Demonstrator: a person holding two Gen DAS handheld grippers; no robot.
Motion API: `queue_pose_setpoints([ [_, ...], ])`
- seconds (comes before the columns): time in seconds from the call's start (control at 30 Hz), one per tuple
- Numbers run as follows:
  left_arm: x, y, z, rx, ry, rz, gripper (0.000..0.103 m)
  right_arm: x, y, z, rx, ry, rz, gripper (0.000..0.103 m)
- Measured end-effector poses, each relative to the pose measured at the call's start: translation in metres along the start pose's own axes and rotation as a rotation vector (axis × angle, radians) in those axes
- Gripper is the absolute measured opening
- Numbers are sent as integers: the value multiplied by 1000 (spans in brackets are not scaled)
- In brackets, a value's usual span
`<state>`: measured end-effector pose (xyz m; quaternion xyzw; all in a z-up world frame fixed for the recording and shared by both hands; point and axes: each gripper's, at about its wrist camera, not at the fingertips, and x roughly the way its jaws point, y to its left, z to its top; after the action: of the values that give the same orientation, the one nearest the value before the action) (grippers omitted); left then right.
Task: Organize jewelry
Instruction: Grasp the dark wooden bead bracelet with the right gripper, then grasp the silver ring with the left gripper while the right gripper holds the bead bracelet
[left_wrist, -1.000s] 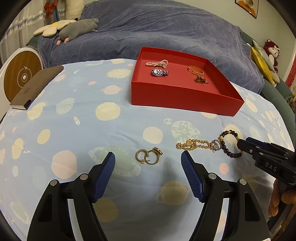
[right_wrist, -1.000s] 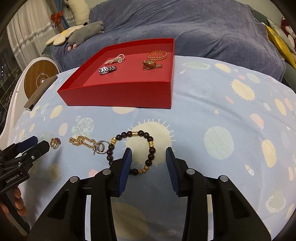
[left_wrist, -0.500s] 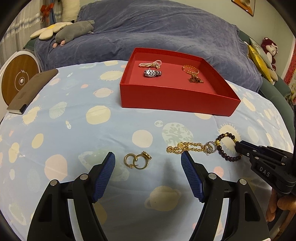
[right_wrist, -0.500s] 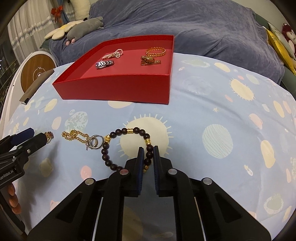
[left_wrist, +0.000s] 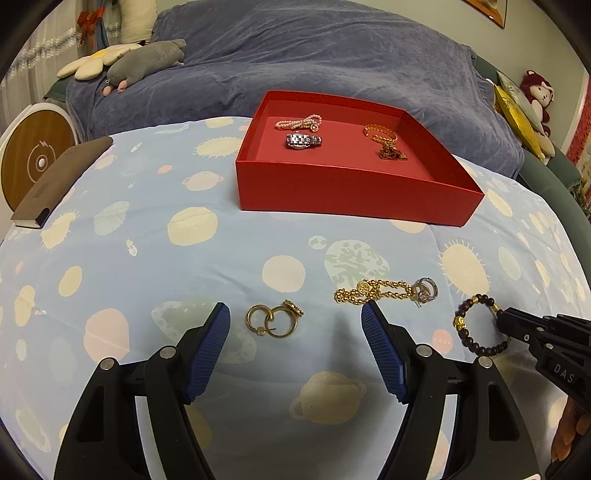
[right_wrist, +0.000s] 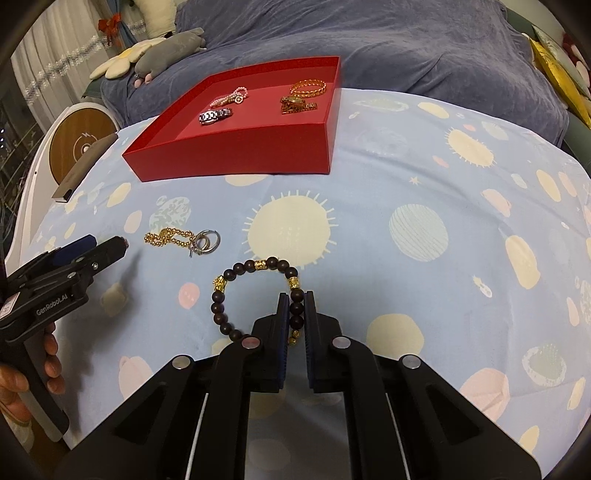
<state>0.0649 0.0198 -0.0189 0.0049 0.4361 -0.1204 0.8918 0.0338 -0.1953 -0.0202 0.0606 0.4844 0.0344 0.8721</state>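
Observation:
My right gripper (right_wrist: 296, 304) is shut on the dark bead bracelet (right_wrist: 236, 272), pinching its right side; the bracelet hangs a little off the cloth. It also shows in the left wrist view (left_wrist: 461, 326) beside the right gripper (left_wrist: 504, 321). My left gripper (left_wrist: 295, 325) is open and empty, its fingers either side of gold hoop earrings and a ring (left_wrist: 273, 321). A gold chain with silver rings (left_wrist: 388, 291) lies between the grippers, also seen in the right wrist view (right_wrist: 183, 239). The red tray (left_wrist: 351, 192) holds a pearl bracelet, a silver watch and gold pieces.
A blue patterned cloth (left_wrist: 147, 240) covers the table. A brown notebook (left_wrist: 55, 184) lies at the left edge by a round white and wood device (left_wrist: 33, 162). A blue-covered sofa (left_wrist: 314, 55) with plush toys stands behind the tray.
My right gripper has shut on the bead bracelet and pulled it back from the gold chain, lifting it slightly. My left gripper stays open over the earrings.

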Motion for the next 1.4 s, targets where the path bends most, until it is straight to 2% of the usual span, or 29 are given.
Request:
queue_pose_setpoints([
  [0.53, 14, -63, 8, 68, -7, -124, 70, -7, -8, -15, 1, 23, 15, 7],
  [0.6, 18, -74, 9, 94, -23, -141, 62, -8, -10, -15, 6, 22, 16, 7],
  [0.67, 23, -82, 7, 134, -30, -127, 52, -8, -11, -15, 11, 24, 20, 7],
  [0.8, 31, -85, 6, 147, -21, -127, 36, -8, -9, -15, 8, 25, 26, 7],
  [0.87, 33, -86, 6, 154, -16, -132, 18, -8, -9, -14, 8, 25, 27, 7],
  [0.93, 34, -86, 6, 156, -13, -132, 11, -8, -9, -14, 10, 27, 28, 7],
  [1.0, 33, -87, 4, 172, -11, -120, 11, -8, -9, -14, 9, 25, 27, 7],
  [1.07, 32, -87, 3, 177, -7, -117, 5, -8, -9, -14, 8, 24, 28, 7],
  [1.23, 26, -73, 5, 106, 15, -159, 5, -12, -7, -14, 8, 14, 31, 7],
  [1.4, 13, -63, 12, 65, -5, -180, 5, -18, -5, -10, 3, -3, 41, 7],
])
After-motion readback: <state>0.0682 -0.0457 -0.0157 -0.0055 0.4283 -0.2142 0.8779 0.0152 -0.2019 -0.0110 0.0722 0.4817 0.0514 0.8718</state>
